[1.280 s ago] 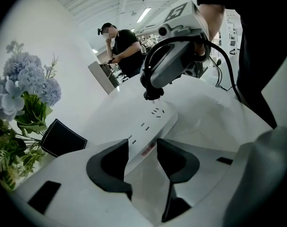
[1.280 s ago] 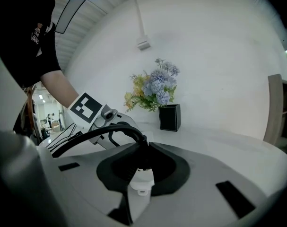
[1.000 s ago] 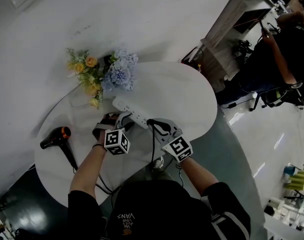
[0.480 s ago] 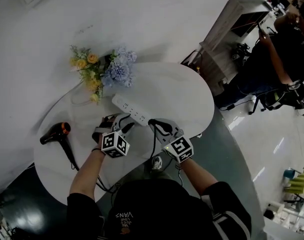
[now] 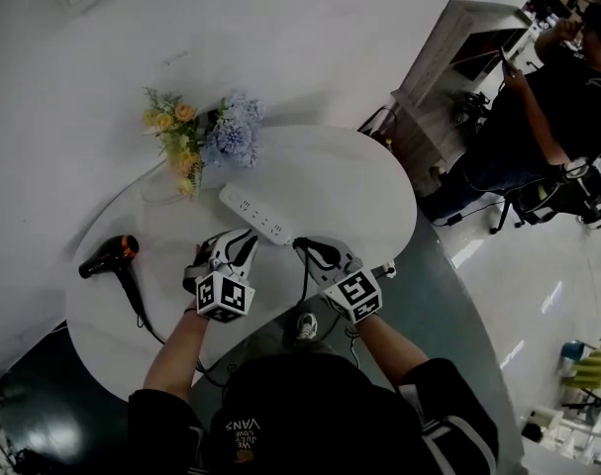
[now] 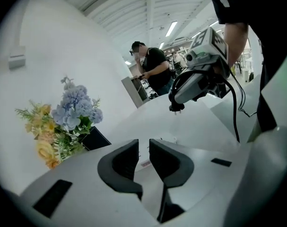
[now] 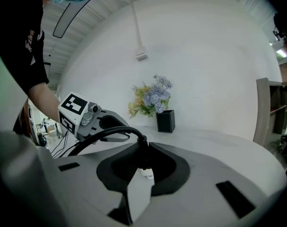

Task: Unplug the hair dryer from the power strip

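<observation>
A white power strip (image 5: 252,216) lies on the round white table (image 5: 359,181). The black hair dryer (image 5: 110,257) rests at the table's left, its cord (image 5: 140,305) running off the near edge. My right gripper (image 5: 306,246) is shut on the dryer's black plug (image 7: 139,151), which hangs in the air clear of the strip, prongs (image 6: 177,109) bare. My left gripper (image 5: 241,240) hovers just near of the strip's left end. Its jaws have just been closing. A narrow gap remains between its fingertips (image 6: 127,156) and nothing is in it.
A bunch of blue and yellow flowers (image 5: 196,135) in a black vase (image 7: 165,121) stands at the table's far edge by the wall. A wooden cabinet (image 5: 449,57) and a seated person (image 5: 557,97) are off to the right. Loose cables lie on the floor (image 5: 468,265).
My left gripper has come off the power strip's left end, risen and drawn back towards me, with its jaws narrowed. The right gripper has drifted slightly, the plug still in it.
</observation>
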A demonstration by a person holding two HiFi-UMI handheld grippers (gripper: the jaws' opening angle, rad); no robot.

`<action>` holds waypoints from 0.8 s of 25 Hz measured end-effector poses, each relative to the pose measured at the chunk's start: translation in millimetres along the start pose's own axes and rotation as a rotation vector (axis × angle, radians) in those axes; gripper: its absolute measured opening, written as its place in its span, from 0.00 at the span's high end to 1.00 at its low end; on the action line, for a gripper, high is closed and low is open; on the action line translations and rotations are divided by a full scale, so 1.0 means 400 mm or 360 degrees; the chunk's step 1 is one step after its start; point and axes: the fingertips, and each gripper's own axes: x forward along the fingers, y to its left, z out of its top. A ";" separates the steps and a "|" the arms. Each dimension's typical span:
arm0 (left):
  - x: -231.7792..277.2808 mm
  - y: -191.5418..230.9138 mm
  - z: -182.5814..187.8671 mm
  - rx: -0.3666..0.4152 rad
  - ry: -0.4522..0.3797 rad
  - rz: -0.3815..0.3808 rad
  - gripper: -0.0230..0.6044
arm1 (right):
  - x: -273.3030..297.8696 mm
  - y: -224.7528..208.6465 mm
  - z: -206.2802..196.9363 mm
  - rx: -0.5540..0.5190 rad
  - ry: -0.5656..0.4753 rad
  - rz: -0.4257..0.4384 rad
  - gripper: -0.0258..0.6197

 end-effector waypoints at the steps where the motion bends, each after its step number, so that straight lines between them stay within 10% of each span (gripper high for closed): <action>1: -0.009 0.001 0.007 -0.0025 -0.0016 0.0032 0.83 | -0.005 0.002 0.001 -0.0003 -0.0002 0.0003 0.85; 20: -0.176 -0.090 0.100 -0.0464 -0.0168 0.0374 0.93 | -0.130 0.070 0.023 -0.0013 -0.0076 0.0107 0.85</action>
